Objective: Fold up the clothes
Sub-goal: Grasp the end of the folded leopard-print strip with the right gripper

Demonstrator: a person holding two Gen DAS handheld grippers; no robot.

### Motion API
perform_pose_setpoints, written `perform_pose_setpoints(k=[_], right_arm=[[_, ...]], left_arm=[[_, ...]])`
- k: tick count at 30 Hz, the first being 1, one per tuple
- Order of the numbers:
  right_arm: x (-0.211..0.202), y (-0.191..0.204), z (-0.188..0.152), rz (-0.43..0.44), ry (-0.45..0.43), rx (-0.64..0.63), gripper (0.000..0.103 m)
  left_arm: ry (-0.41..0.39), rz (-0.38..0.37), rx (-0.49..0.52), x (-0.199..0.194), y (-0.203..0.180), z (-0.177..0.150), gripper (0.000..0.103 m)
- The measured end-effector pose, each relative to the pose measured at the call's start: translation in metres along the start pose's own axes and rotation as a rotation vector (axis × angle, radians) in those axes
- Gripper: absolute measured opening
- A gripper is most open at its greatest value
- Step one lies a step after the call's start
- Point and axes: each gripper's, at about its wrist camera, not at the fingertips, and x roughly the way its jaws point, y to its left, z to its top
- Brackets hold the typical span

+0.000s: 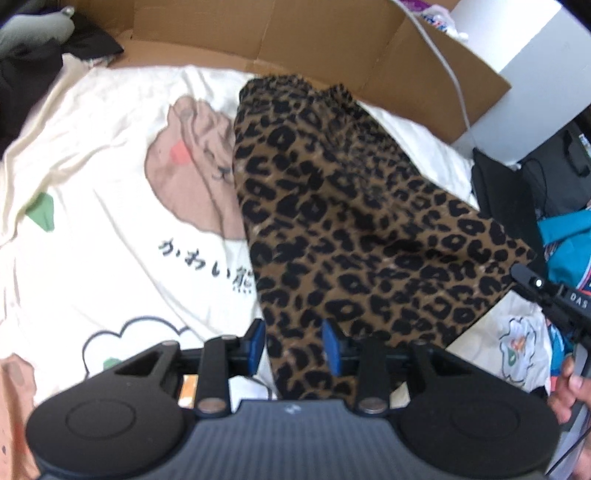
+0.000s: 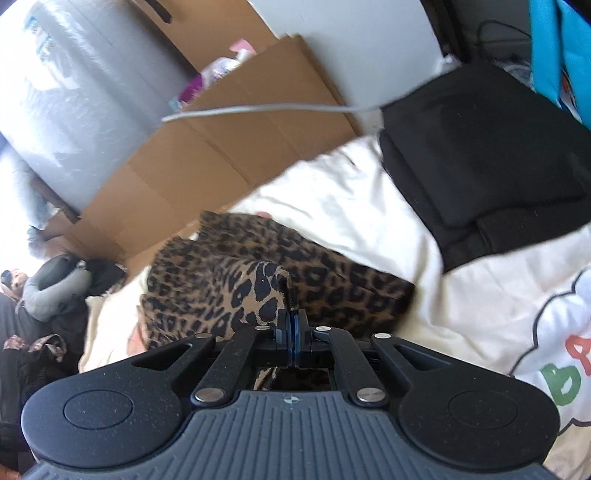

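Observation:
A leopard-print garment [image 1: 351, 221] lies on a cream bed cover [image 1: 92, 221] printed with a bear and dark script. My left gripper [image 1: 293, 345] is open, its blue pads [image 1: 258, 341] on either side of the garment's near end, with cloth between them. My right gripper [image 2: 291, 325] is shut on a raised fold of the leopard-print garment [image 2: 258, 288]; the rest lies bunched beyond it. The right gripper also shows in the left wrist view [image 1: 532, 284] at the garment's right corner.
A flattened cardboard box [image 1: 295, 33] stands along the far side. Dark clothes [image 1: 29, 74] are piled far left. A black folded item [image 2: 480, 155] lies on the bed cover [image 2: 480, 314] to the right, with a blue bag [image 1: 565, 236] beyond it. A grey cable [image 2: 258, 109] hangs across.

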Motion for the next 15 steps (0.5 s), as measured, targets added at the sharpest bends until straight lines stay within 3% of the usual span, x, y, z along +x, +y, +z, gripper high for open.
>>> perform_pose_setpoints(k=[7, 11, 13, 15], right_arm=[[0.024, -0.027, -0.024, 0.039, 0.039, 0.071, 0.000], [0.032, -0.032, -0.033, 0.078, 0.052, 0.116, 0.004], [0.037, -0.031, -0.034, 0.087, 0.063, 0.126, 0.014], [0.043, -0.028, -0.033, 0.071, 0.076, 0.116, 0.041]], left_arm=[[0.062, 0.005, 0.030, 0.028, 0.006, -0.018, 0.044], [0.087, -0.033, 0.011, 0.037, 0.013, -0.028, 0.045], [0.091, -0.055, -0.006, 0.039, 0.016, -0.032, 0.046], [0.096, -0.079, -0.031, 0.042, 0.021, -0.035, 0.046]])
